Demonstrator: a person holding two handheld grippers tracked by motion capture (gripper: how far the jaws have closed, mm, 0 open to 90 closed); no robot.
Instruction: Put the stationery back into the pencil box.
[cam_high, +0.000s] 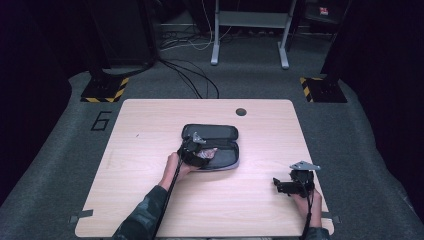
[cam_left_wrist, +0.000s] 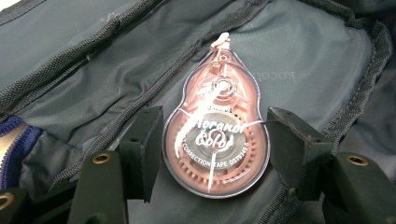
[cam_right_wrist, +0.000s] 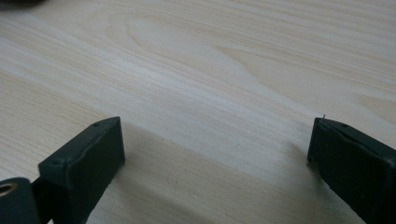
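Over the open pouch (cam_high: 212, 148) at mid-counter (cam_high: 150, 200): left gripper (cam_left_wrist: 215, 140), fingers (cam_left_wrist: 142, 147) spread around a pink correction-tape dispenser (cam_left_wrist: 217, 140) lying flat on the grey lining. Probably mid-placement or about to pick; either way, best kept square to its flanks, clear of the zip edge. Farther right, near the counter's edge: right gripper (cam_right_wrist: 215, 154), fingers parted, empty.

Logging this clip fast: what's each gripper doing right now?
Left gripper: open, jaws either side of the correction tape lying in the pencil case.
Right gripper: open, holding nothing, over the table.
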